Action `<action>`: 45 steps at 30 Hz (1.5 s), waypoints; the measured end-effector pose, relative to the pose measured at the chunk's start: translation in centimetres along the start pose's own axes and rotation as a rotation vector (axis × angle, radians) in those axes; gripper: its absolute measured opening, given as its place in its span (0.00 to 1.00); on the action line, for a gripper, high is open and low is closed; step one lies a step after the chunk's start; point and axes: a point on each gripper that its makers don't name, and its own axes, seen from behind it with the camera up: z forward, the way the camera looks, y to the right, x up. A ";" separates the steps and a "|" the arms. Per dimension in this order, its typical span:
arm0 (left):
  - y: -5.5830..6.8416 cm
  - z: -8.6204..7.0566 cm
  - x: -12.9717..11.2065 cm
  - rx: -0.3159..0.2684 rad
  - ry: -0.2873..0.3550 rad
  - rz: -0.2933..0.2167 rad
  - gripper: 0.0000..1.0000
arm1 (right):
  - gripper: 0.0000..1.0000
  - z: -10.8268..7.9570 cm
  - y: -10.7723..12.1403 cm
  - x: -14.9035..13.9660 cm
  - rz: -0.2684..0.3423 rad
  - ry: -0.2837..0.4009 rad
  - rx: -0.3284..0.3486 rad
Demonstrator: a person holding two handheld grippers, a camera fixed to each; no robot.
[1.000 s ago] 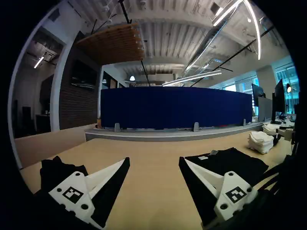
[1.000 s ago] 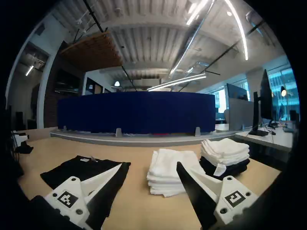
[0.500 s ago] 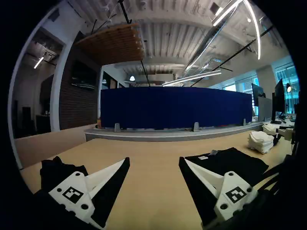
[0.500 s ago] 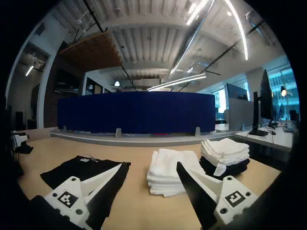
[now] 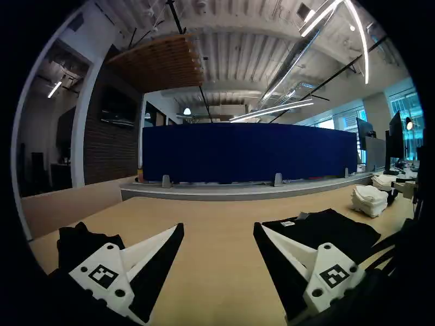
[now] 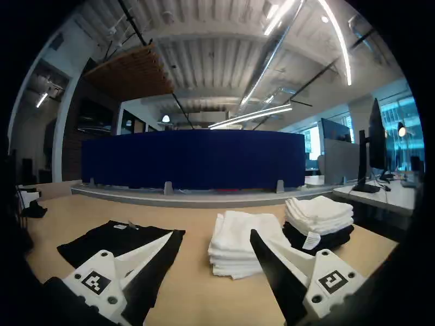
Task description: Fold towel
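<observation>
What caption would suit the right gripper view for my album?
Open right gripper over a wooden table, facing folded white towels and a flat black cloth.

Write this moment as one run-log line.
left tongs: open, empty | right tongs: open, empty | black cloth: flat, untouched | nearer white stack: folded

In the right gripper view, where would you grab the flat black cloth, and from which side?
Probably its near edge, coming from the near side, low along the table. The black cloth lies flat and thin on the table, so a finger must slip under an edge. That edge sits closest to the open right gripper.
</observation>
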 end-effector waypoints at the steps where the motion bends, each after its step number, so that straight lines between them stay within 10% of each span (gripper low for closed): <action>1: 0.0 0.0 0.0 0.000 0.000 0.000 0.95 | 1.00 0.0 0.0 0.0 0.000 0.000 0.000; 45: -0.2 0.2 -0.4 0.000 0.002 0.003 0.95 | 1.00 0.1 0.2 -0.1 0.001 -0.001 -0.004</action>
